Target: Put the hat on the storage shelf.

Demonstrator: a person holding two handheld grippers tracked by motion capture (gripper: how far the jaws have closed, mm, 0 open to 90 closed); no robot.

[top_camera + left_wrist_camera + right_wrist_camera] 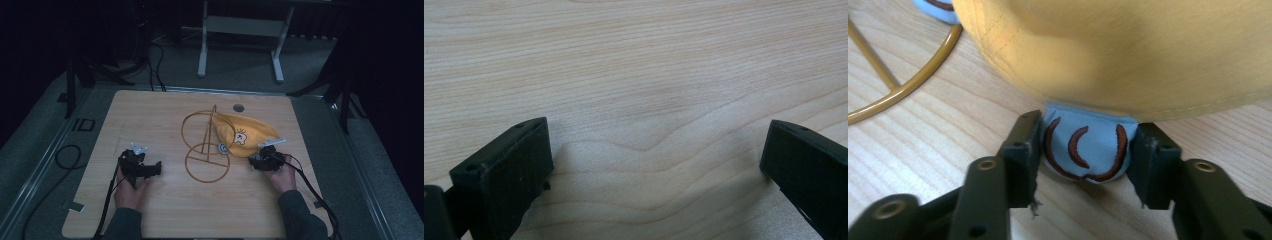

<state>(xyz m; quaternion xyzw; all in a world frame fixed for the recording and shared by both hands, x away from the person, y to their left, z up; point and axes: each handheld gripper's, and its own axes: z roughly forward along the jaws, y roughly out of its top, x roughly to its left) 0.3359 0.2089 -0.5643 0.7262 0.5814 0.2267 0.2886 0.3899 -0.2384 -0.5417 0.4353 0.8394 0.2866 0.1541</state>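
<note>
One soft yellow fabric hat point(248, 134), blue embroidered tab point(1083, 148) pinched.

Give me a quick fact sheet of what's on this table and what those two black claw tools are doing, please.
Surface: light wooden table
Main item: yellow fabric cap with a small cartoon patch, lying right of centre
Cap detail: light blue tab with brown stitching at its edge
Other item: gold wire stand made of two rings, beside the cap and partly under it
Right gripper: jaws closed on the blue tab
Left gripper: jaws wide apart over bare wood, holding nothing
Hands: one person's hand behind each gripper
</note>
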